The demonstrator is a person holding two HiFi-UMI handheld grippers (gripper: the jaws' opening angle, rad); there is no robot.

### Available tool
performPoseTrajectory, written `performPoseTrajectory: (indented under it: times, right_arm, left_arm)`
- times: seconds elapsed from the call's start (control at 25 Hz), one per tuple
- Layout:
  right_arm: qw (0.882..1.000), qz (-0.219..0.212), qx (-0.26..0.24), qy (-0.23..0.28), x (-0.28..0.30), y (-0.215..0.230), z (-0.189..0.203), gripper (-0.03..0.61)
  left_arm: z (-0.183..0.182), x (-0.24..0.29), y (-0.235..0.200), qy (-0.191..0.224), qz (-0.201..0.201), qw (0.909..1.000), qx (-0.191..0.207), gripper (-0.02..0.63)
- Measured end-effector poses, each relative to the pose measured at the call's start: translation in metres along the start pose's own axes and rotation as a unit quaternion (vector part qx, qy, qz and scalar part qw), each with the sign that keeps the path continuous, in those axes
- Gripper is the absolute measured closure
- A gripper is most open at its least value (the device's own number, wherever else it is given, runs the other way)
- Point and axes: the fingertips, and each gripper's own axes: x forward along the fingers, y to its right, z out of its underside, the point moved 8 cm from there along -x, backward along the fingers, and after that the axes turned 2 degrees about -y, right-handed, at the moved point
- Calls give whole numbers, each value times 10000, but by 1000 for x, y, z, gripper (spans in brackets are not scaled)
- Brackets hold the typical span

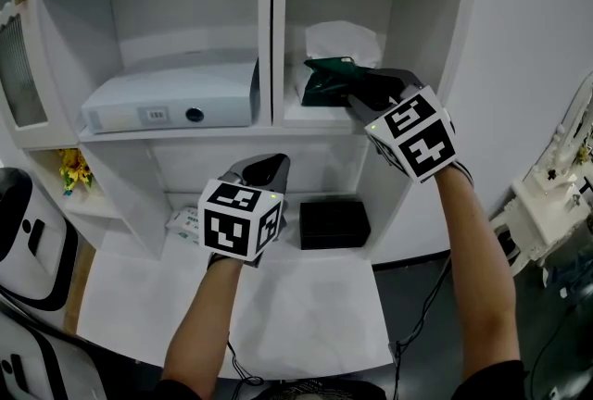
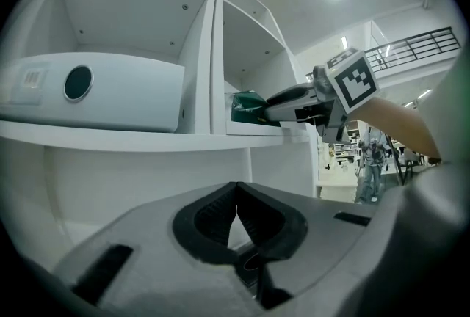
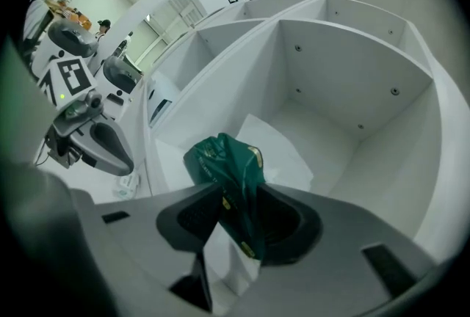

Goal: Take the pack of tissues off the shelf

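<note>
Up in the right-hand compartment of the white shelf unit (image 1: pixel 185 131), the right gripper (image 1: pixel 357 97) has its jaws pinched on the crumpled dark green pack of tissues (image 1: pixel 326 81), which sits near the front of that compartment, before a white sheet (image 1: pixel 343 42). Lower down, the left gripper (image 1: pixel 264 168) hangs level before the shelf, jaws closed together on nothing. A white projector (image 1: pixel 171 97) occupies the neighbouring compartment.

A white projector (image 1: pixel 171 102) lies one level above a black box (image 1: pixel 334 223) and a small white-and-green packet (image 1: pixel 183 224), with a crumpled white sheet (image 1: pixel 343 42) standing up to the projector's right.
</note>
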Motion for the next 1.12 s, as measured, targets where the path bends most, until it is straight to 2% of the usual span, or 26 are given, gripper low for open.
performPoseTrajectory:
  times: [0.36,1.12]
  right_arm:
    - [10000,-13,-54,2,3,-6,-1,557]
    - [9963,181,536,653,-20,-12,-1,572]
  left_arm:
    - [3,-9,-7,-3,-138,9999,-39,604]
    - [-3,-34,10,-38,-395,9992,22,604]
